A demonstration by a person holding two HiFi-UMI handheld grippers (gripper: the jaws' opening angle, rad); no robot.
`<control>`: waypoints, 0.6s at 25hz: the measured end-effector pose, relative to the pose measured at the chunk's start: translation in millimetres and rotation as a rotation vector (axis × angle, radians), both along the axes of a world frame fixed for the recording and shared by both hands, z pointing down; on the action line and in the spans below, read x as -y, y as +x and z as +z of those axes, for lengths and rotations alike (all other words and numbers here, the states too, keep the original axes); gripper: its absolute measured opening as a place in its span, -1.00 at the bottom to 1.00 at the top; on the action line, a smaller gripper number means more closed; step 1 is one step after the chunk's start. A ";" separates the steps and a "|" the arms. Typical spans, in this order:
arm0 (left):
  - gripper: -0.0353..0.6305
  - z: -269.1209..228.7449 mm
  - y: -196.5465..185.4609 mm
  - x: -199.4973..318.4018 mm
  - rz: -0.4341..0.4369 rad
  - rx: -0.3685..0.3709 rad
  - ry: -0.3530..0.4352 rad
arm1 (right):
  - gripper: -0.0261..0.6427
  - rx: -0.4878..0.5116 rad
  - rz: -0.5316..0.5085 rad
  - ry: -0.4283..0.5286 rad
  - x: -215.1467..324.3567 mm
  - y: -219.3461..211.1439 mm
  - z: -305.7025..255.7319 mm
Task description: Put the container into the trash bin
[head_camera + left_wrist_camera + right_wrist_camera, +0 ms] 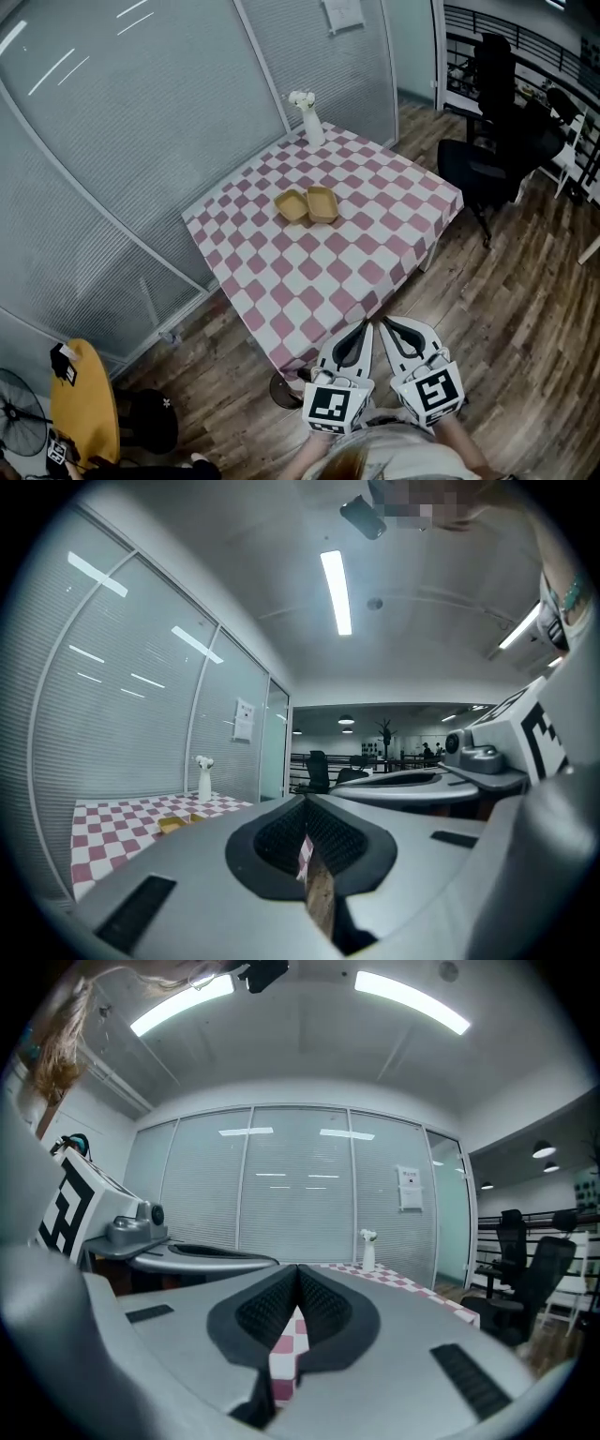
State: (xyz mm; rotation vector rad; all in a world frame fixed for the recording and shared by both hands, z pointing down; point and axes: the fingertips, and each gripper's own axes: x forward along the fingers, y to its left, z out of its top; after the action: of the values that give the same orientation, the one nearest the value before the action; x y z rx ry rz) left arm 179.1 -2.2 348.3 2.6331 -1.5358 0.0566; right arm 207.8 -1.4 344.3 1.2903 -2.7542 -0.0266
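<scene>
Your left gripper (364, 326) and right gripper (384, 323) were pressed together, empty. The open tan paperboard clamshell container (307, 205) looked light and crushable, and a rim pinch seemed best.

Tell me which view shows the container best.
The head view: the open container lies whole on the checked table, seen from above. The left gripper view catches only a yellow sliver; the right gripper view does not show it.

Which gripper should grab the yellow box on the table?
Probably the left gripper: the container lies toward its side, slightly nearer than to the right gripper. Both are shut.
</scene>
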 end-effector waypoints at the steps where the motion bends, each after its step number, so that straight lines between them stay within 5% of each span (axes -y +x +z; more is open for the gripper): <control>1: -0.88 0.2 -5.9 6.5 0.003 -0.003 -0.001 | -0.94 -0.003 0.002 0.000 6.6 -6.3 0.2; 15: -0.88 15.2 -80.2 63.2 -0.009 -0.024 -0.024 | -0.94 -0.012 -0.023 -0.023 68.9 -82.2 13.1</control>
State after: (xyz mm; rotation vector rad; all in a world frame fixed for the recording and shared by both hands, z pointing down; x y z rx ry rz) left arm 98.9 -65.3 363.5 2.5990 -1.5298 0.0421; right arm 125.6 -70.3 357.4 1.2495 -2.7509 -0.0037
